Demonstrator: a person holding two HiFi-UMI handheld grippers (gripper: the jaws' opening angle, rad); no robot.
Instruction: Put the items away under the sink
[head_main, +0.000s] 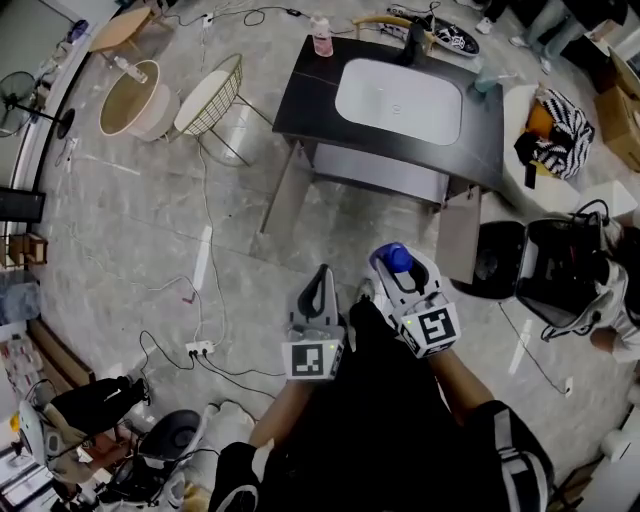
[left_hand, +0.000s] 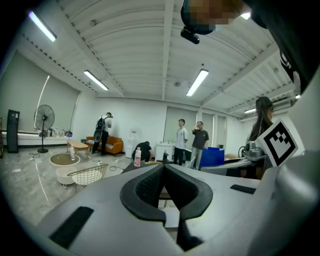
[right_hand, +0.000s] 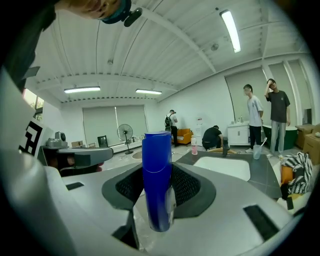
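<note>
In the head view the sink cabinet (head_main: 320, 100) has a dark top and a white basin (head_main: 398, 100), and it stands across the floor ahead of both grippers. My right gripper (head_main: 392, 264) is shut on an upright blue bottle (head_main: 400, 257). The right gripper view shows that blue bottle (right_hand: 157, 150) standing between the black pads (right_hand: 187, 186) of the right gripper (right_hand: 158, 172). My left gripper (head_main: 320, 276) is beside it on the left. In its own view the left gripper (left_hand: 163, 169) has its jaws together with nothing in them. A pink bottle (head_main: 321, 35) and a black tap (head_main: 413, 42) are on the countertop.
Two cabinet doors (head_main: 283, 200) (head_main: 458, 235) stand open below the sink. A wire basket (head_main: 213, 95) and a round tub (head_main: 130, 98) are at the left. Cables and a power strip (head_main: 200, 348) lie on the floor. A black bin (head_main: 490, 260) is at the right. Several people (left_hand: 181, 141) stand beyond.
</note>
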